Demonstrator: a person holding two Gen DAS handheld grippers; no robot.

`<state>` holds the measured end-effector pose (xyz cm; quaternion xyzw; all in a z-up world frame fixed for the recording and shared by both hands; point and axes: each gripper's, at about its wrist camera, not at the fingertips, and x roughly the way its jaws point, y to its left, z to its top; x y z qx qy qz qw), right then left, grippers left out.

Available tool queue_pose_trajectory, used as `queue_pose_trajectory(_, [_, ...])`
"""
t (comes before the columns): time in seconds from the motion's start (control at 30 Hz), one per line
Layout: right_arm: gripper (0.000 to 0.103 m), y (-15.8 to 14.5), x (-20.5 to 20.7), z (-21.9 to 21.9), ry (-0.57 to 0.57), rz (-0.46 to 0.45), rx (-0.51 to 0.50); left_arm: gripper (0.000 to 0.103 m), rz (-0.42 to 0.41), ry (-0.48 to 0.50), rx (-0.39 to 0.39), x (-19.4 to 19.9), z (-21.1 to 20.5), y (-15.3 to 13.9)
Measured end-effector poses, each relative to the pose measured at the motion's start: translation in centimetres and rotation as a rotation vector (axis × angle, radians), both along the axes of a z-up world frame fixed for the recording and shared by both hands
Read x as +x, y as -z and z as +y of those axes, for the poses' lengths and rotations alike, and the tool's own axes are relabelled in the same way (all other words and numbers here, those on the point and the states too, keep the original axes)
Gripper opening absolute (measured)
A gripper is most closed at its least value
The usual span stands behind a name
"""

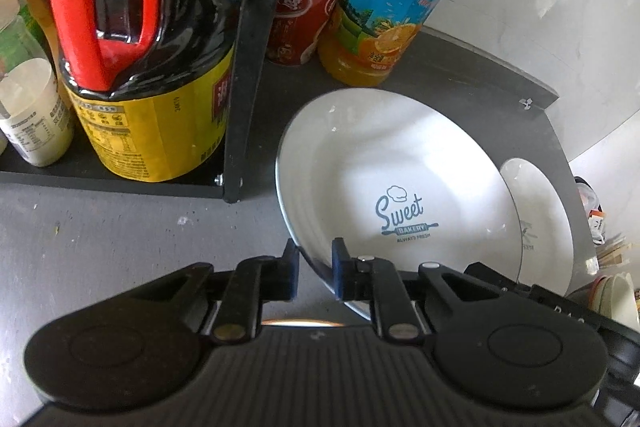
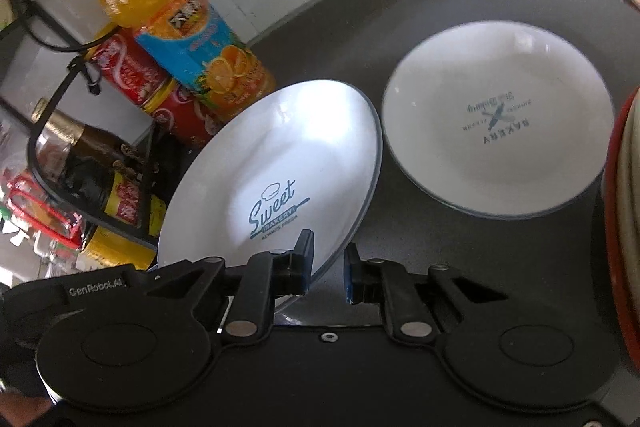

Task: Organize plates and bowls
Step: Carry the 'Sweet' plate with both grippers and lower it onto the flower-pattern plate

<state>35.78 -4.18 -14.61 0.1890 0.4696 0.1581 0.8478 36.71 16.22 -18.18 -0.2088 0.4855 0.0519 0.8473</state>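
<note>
A white plate (image 1: pixel 384 187) printed "Sweet Bakery" is tilted up off the dark table (image 1: pixel 120 227). My left gripper (image 1: pixel 314 271) has its two fingers on either side of the plate's near rim. The same plate (image 2: pixel 288 163) shows in the right wrist view, and my right gripper (image 2: pixel 328 267) straddles its rim too, with a small gap on the right side. A second white plate (image 2: pixel 496 123) printed "Bakery" lies flat on the table to the right, and it also shows in the left wrist view (image 1: pixel 540 223).
A black rack (image 1: pixel 240 67) at the left holds a soy sauce jug (image 1: pixel 148 47) and white bottles (image 1: pixel 32 107). Red cans (image 1: pixel 304 15) and an orange juice bottle (image 1: pixel 384 7) stand behind the plate. A red-rimmed dish (image 2: pixel 624 227) sits at the right edge.
</note>
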Motion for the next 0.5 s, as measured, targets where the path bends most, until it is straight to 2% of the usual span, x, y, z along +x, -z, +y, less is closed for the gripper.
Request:
queue_pose_trajectory(0.2, [0.015, -1.5, -1.4, -0.7, -0.043, -0.048, 0.014, 0.014, -0.030, -0.007, 0.012, -0.8, -0.2, -1.4])
queue_pose_trajectory(0.5, [0.016, -2.8, -4.4, -2.0, -0.092, -0.063, 0.030, 0.014, -0.046, -0.082, 0.010, -4.1, -0.8, -3.6])
